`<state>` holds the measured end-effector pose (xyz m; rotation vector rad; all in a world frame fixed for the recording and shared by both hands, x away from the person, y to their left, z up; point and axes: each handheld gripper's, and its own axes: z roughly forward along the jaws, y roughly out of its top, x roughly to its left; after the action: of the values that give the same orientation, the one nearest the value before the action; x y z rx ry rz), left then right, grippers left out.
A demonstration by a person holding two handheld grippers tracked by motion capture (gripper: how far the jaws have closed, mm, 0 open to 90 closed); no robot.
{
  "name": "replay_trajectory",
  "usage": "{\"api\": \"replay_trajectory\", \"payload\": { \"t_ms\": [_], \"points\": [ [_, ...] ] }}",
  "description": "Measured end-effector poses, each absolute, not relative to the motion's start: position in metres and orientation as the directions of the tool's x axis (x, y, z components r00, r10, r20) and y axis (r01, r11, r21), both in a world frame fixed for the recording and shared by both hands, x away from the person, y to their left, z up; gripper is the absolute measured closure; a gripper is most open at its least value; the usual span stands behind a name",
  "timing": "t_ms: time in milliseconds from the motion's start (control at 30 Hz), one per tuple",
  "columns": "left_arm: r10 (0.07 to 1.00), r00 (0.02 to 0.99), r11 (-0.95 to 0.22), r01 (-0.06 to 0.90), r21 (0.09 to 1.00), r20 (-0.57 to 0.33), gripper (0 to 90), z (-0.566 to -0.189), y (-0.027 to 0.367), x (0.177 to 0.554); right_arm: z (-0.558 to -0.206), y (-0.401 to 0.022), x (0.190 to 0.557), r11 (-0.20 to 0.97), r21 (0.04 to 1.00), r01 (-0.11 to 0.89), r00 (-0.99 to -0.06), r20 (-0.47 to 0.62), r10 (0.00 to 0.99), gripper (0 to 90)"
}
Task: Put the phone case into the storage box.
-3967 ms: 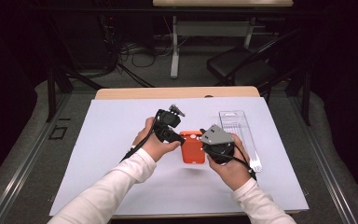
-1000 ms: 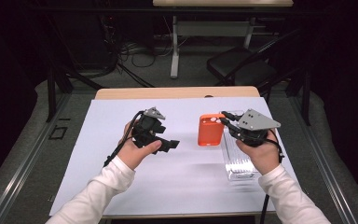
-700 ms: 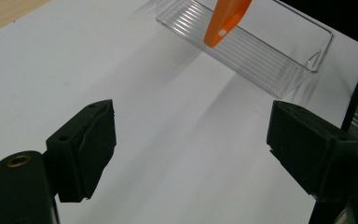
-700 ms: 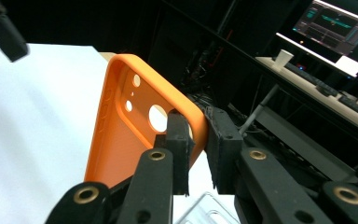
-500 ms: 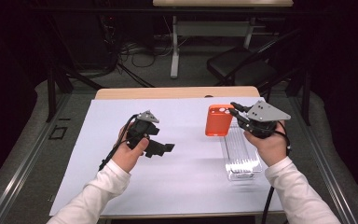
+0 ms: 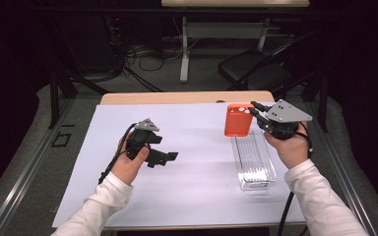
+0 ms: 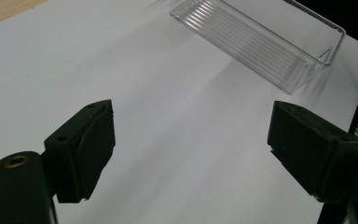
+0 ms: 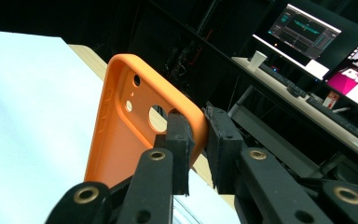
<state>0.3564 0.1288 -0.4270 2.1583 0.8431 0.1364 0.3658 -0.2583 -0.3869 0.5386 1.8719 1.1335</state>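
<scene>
An orange phone case (image 6: 238,119) hangs upright in the air over the far end of a clear plastic tray (image 6: 253,160). My right gripper (image 6: 252,113) is shut on the case's right rim. In the right gripper view the pads (image 8: 179,135) pinch the rim of the case (image 8: 126,126) beside its camera cut-out. My left gripper (image 6: 170,156) hovers low over the white sheet at centre left, its jaws pointing right. Those jaws have just been opening. In the left gripper view the gripper (image 7: 191,140) stands wide with nothing between its jaws, and the tray (image 7: 261,39) lies ahead.
A white sheet (image 6: 187,196) covers most of the wooden table (image 6: 177,97). Behind the table are a dark chair (image 6: 256,73), cables and a desk leg on the floor. Lit monitors (image 8: 303,28) stand on a desk behind the case in the right gripper view.
My right hand has carried the orange case to the right and farther back, over the tray's far end. My left hand has drifted left and a little lower.
</scene>
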Motion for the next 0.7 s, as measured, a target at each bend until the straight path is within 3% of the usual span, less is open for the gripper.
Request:
{"api": "replay_trajectory", "payload": {
  "t_ms": [700],
  "points": [
    [0.603,0.779,-0.463,0.519,0.718,-0.174,15.6,-0.427,0.133,0.352,-0.387,-0.273,0.377,0.517,0.854,-0.051,-0.502,-0.47,0.727,80.2]
  ]
}}
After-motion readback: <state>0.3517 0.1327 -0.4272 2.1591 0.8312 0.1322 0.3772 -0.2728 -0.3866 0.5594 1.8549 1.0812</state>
